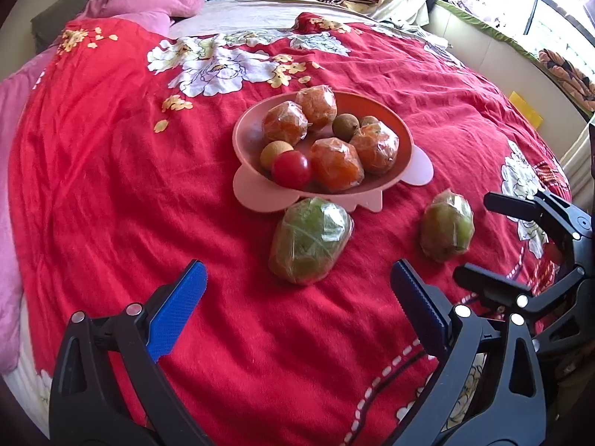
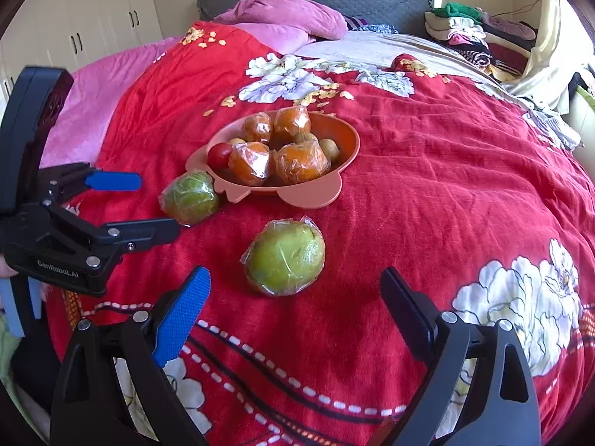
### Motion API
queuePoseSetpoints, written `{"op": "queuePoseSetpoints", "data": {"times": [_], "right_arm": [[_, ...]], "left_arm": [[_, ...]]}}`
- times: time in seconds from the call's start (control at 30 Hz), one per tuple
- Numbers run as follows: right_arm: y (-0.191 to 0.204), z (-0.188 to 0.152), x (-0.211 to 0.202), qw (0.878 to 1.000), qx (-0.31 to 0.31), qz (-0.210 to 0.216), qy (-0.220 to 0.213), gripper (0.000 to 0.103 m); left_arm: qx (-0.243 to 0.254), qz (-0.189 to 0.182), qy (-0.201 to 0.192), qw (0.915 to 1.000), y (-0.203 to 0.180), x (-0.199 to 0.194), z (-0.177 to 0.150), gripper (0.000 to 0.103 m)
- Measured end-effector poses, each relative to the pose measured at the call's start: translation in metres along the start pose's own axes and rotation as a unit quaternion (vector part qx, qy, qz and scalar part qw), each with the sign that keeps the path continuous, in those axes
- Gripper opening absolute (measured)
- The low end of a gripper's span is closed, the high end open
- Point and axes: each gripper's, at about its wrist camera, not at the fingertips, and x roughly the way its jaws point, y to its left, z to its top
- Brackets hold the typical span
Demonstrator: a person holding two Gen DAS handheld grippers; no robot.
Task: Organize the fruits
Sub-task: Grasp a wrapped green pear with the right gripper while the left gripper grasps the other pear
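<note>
Red floral bedding covers the bed we work over, soft and creased, with a pink bowl set mid-bed holding wrapped oranges, a tomato and small brown fruits. Two green fruits wrapped in cling film lie outside it: one just beside the bowl's rim, the other apart from it, ahead of our right gripper. Our left gripper and the right one both stand with fingers spread, holding nothing. We judge the wrapped fruits firm but slick, the film likely to slide and crinkle, so we would close across the widest middle with gentle pressure.
</note>
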Motion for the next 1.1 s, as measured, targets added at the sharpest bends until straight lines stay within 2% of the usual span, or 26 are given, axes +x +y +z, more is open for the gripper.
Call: {"op": "queuePoseSetpoints", "data": {"times": [0.07,0.1,0.23,0.37,0.5,0.77,1.1], "right_arm": [[0.000,0.001,0.004,1.000,-0.005,0.000,0.001,0.089],[0.000,0.002,0.007,1.000,-0.006,0.001,0.003,0.084],[-0.001,0.004,0.017,1.000,-0.009,0.007,0.009,0.073],[0.000,0.006,0.023,1.000,-0.014,0.020,0.010,0.056],[-0.003,0.005,0.024,0.999,-0.004,0.031,0.005,0.049],[-0.015,0.002,0.009,0.997,0.043,0.065,-0.006,0.047],[-0.019,0.009,-0.010,0.995,0.056,0.076,-0.026,0.047]], "left_arm": [[0.000,0.000,0.002,1.0000,0.000,0.003,0.003,0.093],[-0.001,-0.002,0.002,1.0000,0.000,0.005,0.004,0.093],[0.000,-0.007,0.006,1.0000,-0.001,0.011,0.008,0.091],[-0.003,-0.012,0.010,0.9999,0.001,0.017,0.009,0.077],[-0.007,-0.022,0.017,0.9996,0.002,0.025,0.010,0.063],[0.001,-0.030,0.027,0.9992,-0.003,0.035,0.014,0.041],[-0.004,-0.051,0.022,0.9984,-0.002,0.013,0.017,0.039]]}}
